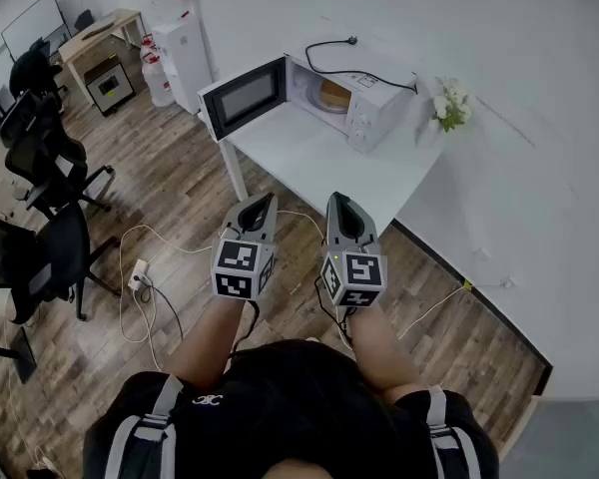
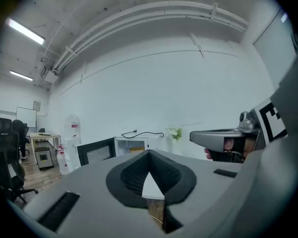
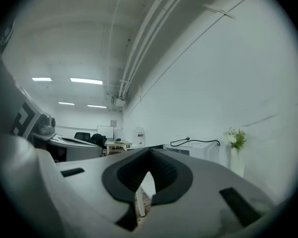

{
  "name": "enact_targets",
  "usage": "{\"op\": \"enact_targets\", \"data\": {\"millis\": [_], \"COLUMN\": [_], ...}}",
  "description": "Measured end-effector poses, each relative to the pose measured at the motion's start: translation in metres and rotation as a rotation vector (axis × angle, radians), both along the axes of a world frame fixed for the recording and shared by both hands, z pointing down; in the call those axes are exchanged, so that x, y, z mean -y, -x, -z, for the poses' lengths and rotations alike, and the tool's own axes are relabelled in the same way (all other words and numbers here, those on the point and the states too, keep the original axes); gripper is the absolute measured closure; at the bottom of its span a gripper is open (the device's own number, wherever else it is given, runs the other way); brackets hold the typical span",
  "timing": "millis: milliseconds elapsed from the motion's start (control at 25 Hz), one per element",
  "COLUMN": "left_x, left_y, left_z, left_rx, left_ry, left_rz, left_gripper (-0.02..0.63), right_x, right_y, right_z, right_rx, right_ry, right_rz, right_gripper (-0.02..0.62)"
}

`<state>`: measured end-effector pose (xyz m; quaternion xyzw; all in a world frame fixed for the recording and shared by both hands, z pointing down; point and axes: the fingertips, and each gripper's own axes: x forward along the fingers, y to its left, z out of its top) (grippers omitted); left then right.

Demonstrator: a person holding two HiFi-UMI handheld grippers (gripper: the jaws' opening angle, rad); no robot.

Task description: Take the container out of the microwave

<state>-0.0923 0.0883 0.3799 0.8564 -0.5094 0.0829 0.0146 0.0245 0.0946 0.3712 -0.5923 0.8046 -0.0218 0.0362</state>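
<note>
**First onlooker:** Where is the container (image 1: 332,95) sitting, set against the two grippers?

**Second onlooker:** It is resting inside the open microwave (image 1: 371,108), toward the far end of the white table (image 1: 319,168), well apart from both. The left gripper (image 1: 267,202) and the right gripper (image 1: 338,201) are hovering side by side just short of the table's near edge, both pointing toward the oven.

**First onlooker:** Are they gripping anything?

**Second onlooker:** Nothing. Each one's jaws are lying pressed together, tip against tip, with only air beyond them (the left gripper view is catching the container, small and far off, just above its closed tips).

**First onlooker:** How is it looking?

**Second onlooker:** Low and round, showing a tan, orange-brown colour against the pale cavity. Finer detail is coming out too small to tell.

**First onlooker:** Which way is it pointing?

**Second onlooker:** Appearing round from here, it is offering no long axis that I can make out. It is sitting behind the oven's opening, which is facing the grippers, with the door (image 1: 243,99) standing wide open at the left in the head view.
</note>
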Motion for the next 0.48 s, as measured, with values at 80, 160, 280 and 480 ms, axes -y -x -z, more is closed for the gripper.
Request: {"op": "enact_targets", "data": {"millis": [80,160,280,480], "left_x": [-0.004,-0.008,-0.013,-0.016], "left_y": [-0.004,-0.008,-0.014,-0.03], "left_z": [0.004,0.008,0.011,0.009], "left_rx": [0.004,0.006,0.01,0.017], "left_ry": [-0.01,-0.017,-0.019,-0.017], "left_rz": [-0.003,-0.007,-0.014,-0.015], "left_gripper": [0.592,0.592,0.592,0.592], "right_x": [-0.003,-0.007,-0.013,-0.018], "right_y": [-0.002,-0.004,-0.005,-0.017], "right_z": [0.0,0.0,0.003,0.003], "right_rx": [-0.001,0.004,0.027,0.015], "right_ry": [0.002,0.004,0.004,-0.011], "right_rz": [0.0,0.003,0.021,0.025], "right_gripper": [0.592,0.592,0.591,0.591]}}
